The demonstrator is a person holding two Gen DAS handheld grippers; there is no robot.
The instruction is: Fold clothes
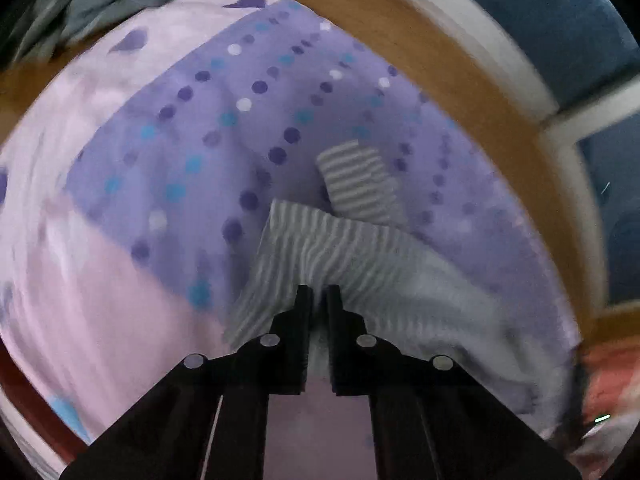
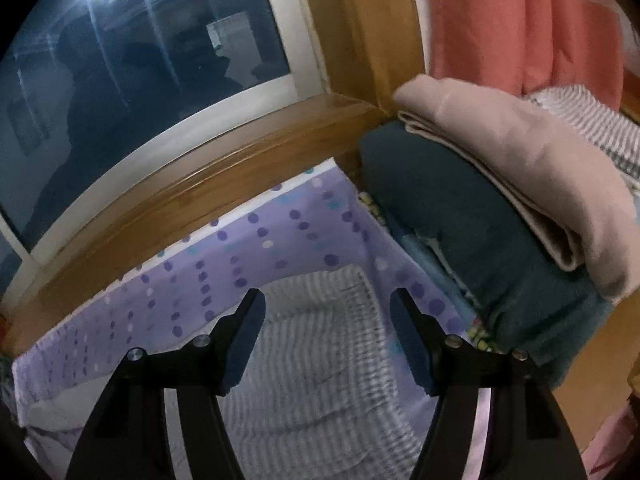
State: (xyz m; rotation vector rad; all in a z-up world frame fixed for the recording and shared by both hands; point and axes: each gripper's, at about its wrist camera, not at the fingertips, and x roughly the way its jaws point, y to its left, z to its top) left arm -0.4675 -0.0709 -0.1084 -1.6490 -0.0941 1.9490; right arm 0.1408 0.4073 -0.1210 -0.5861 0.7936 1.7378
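A grey-and-white striped garment [image 1: 344, 248] lies on a purple dotted bedsheet [image 1: 192, 128]. My left gripper [image 1: 319, 292] is shut on a fold of its near edge, lifting the cloth a little. A small striped flap [image 1: 358, 182] lies flat just beyond. In the right wrist view the same striped garment [image 2: 320, 360] spreads below my right gripper [image 2: 327, 300], which hangs open above it with nothing between its fingers.
A wooden sill [image 2: 192, 196] and a dark window [image 2: 132, 80] run along the far side of the bed. A stack of folded clothes, beige [image 2: 520, 176] over dark teal [image 2: 460, 220], sits at the right. Red fabric [image 2: 500, 20] hangs behind it. A grey cloth [image 1: 100, 0] lies far left.
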